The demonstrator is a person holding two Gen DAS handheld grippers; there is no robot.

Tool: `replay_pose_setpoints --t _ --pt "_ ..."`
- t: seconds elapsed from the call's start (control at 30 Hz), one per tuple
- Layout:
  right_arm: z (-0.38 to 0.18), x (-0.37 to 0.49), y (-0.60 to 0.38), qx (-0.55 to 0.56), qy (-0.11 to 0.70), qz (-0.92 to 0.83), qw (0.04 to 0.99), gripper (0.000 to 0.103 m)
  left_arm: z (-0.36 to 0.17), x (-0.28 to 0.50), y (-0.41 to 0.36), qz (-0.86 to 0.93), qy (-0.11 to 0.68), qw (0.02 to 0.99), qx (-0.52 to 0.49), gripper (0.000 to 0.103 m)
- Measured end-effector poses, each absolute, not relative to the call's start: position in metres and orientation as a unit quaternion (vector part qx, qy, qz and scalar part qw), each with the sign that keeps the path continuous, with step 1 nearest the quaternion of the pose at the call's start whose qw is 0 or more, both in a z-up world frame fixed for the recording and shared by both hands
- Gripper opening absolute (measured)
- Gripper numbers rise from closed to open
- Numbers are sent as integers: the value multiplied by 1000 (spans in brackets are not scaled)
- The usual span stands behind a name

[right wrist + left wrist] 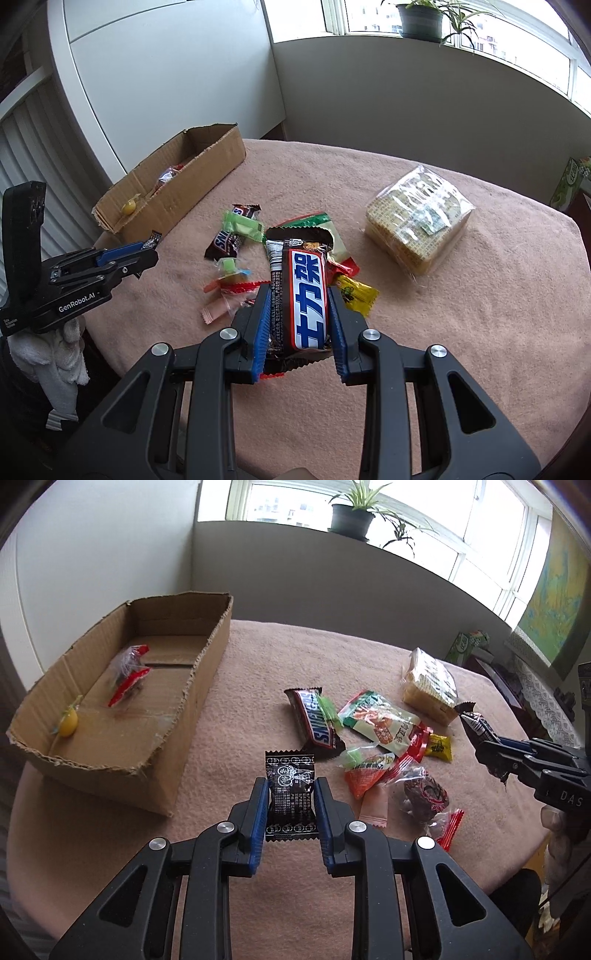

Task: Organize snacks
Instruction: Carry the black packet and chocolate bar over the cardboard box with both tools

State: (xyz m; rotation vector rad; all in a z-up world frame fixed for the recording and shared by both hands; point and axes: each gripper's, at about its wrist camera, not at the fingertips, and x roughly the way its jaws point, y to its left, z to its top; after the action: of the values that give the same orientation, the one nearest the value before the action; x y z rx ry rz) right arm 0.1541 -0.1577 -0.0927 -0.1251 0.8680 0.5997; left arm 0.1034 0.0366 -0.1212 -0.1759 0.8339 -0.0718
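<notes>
Pink cloth [258, 686] carries the loose snacks. My left gripper [291, 805] pinches a black packet [291, 790] and my right gripper [297, 314] clamps a chocolate bar [304, 299], both presumably bound for the cardboard box [192, 701].

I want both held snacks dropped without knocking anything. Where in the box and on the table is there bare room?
The cardboard box floor is bare at its far end, beyond the red-wrapped candy and yellow candy. The pink tablecloth is free between box and Snickers bar. The snack pile is crowded.
</notes>
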Motion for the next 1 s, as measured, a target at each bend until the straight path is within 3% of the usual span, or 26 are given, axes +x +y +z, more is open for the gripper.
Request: replay_pose_setpoints --t 0.43,1.0 --pt "-60 179 -50 -70 385 358 848 30 -83 100 115 22 352 930 -105 23" --pt "-80 216 70 -110 403 388 822 30 -93 111 176 69 352 925 -125 23"
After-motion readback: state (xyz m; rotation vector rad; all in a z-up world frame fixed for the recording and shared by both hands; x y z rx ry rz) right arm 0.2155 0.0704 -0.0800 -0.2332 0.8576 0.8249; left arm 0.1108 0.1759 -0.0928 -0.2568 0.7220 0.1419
